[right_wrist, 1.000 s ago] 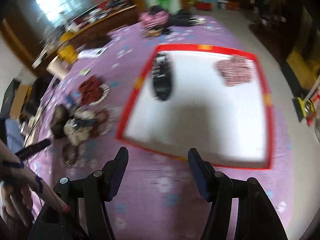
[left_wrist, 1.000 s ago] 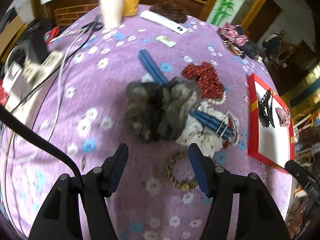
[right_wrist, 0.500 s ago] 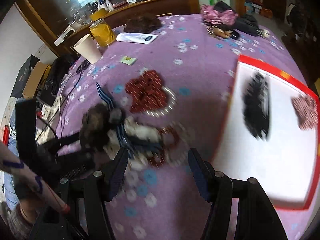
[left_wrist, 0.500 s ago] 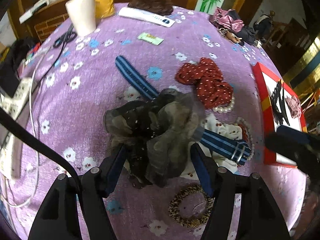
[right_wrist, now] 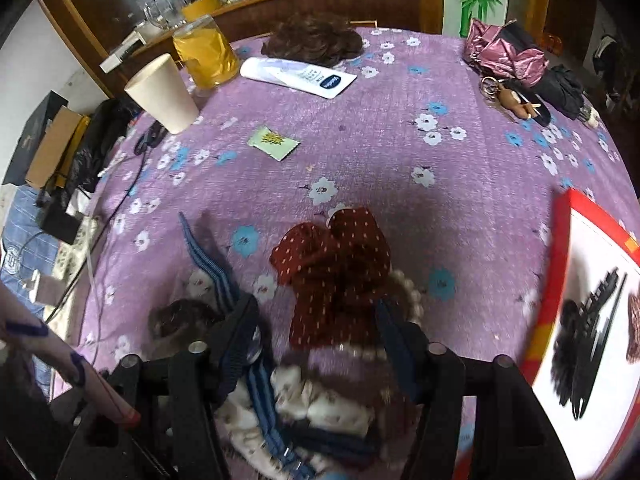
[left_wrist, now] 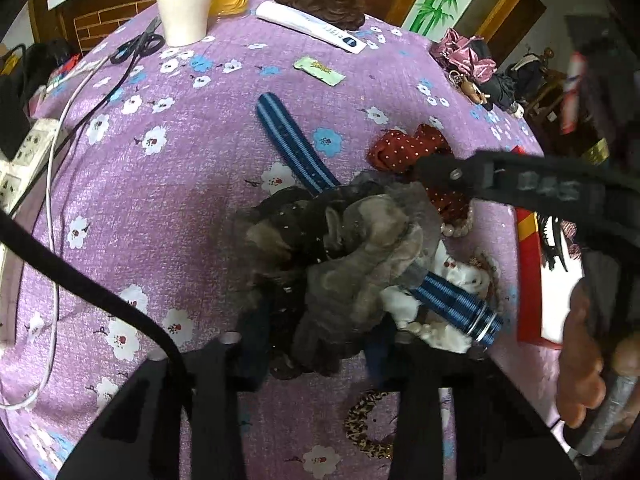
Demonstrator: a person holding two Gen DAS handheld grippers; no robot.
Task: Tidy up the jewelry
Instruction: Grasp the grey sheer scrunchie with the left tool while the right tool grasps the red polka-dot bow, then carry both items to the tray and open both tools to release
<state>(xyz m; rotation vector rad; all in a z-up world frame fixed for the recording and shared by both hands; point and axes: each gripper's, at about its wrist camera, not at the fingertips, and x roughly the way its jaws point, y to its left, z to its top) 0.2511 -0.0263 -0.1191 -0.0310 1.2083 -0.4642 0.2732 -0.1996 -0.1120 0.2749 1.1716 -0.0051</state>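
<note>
A pile of hair accessories lies on the purple flowered cloth. My left gripper (left_wrist: 316,350) is open, its fingers either side of the grey-brown gauze scrunchie (left_wrist: 340,248). My right gripper (right_wrist: 320,328) is open over the red dotted bow (right_wrist: 336,264), with a pearl string (right_wrist: 408,296) and white floral scrunchie (right_wrist: 320,404) below it. A blue striped band (left_wrist: 296,152) runs under the pile. A leopard scrunchie (left_wrist: 364,424) lies near the left fingers. The red-rimmed white tray (right_wrist: 560,264) holds a black claw clip (right_wrist: 580,340) at the right.
A paper cup (right_wrist: 162,94), a yellow jar (right_wrist: 206,54), a white tube (right_wrist: 298,76), a brown wig (right_wrist: 316,36), scissors (left_wrist: 138,44), a green sachet (right_wrist: 274,142), a pink bag (right_wrist: 504,50) and a power strip with cables (left_wrist: 24,156) stand around the far and left sides.
My left gripper moved forward and down onto the gauze scrunchie. My right gripper swung left from the tray to above the red bow and now crosses the left wrist view.
</note>
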